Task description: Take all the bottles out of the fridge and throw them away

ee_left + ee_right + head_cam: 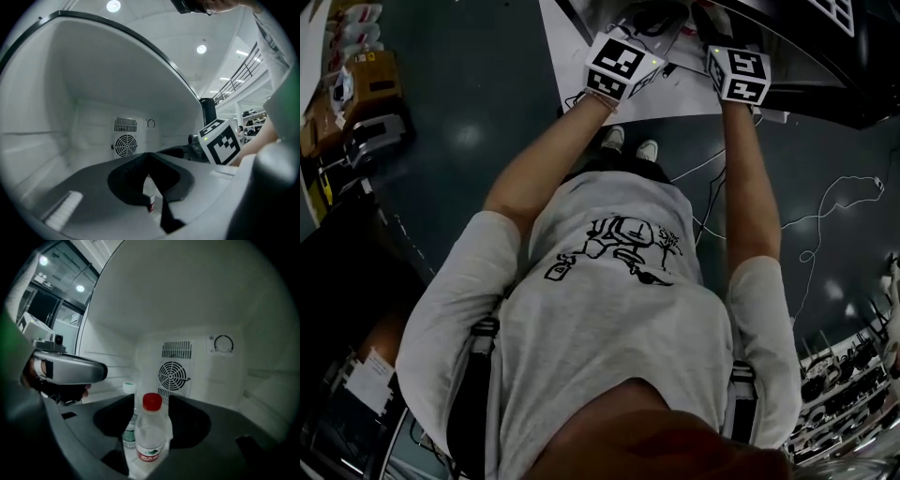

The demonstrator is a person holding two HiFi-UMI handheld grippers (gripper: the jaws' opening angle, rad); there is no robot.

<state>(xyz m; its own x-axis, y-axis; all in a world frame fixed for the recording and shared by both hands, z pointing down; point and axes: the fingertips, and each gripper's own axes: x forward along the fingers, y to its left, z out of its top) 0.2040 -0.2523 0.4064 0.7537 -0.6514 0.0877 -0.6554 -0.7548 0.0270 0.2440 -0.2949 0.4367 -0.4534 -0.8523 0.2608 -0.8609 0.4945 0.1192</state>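
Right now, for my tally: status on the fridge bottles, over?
Right gripper open, red-cap bottle between jaws, ungripped. Left gripper jaws close together, grip unclear. Second bottle behind. Nothing in the way.

Fridge interior, two bottles standing on its white floor.
A red-capped bottle stands upright on the fridge floor. A pale-capped bottle stands just behind it to the left (also upright, partly hidden). The back wall carries a round fan grille and a dial.
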